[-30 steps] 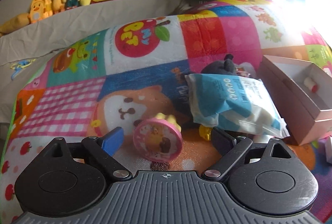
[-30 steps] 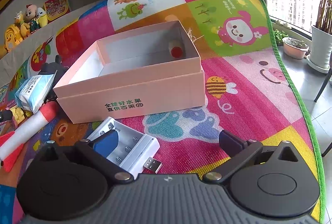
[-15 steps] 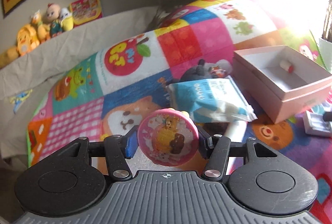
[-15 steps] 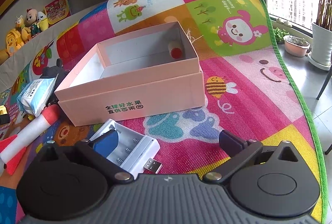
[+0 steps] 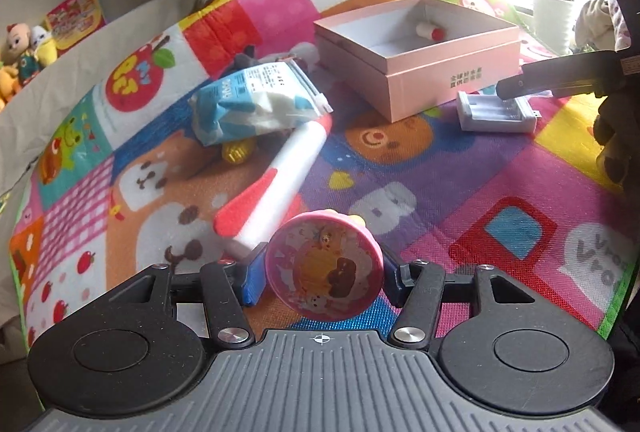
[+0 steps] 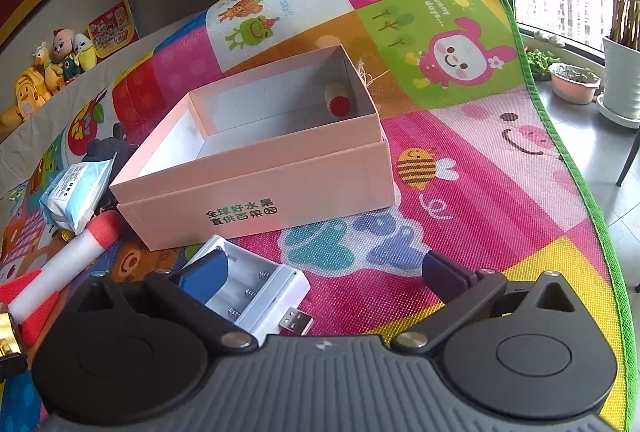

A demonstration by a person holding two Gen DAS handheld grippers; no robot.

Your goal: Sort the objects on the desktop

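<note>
A round pink cartoon-faced toy clock [image 5: 325, 268] sits clamped above the mat, well short of the open pink box [image 5: 416, 51].

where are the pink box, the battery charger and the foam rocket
pink box [image 6: 260, 187]: right wrist view, on its front wall.
battery charger [image 6: 256, 284]: right wrist view, on its white tray with the springs.
foam rocket [image 5: 280, 167]: left wrist view, on its white body.
</note>
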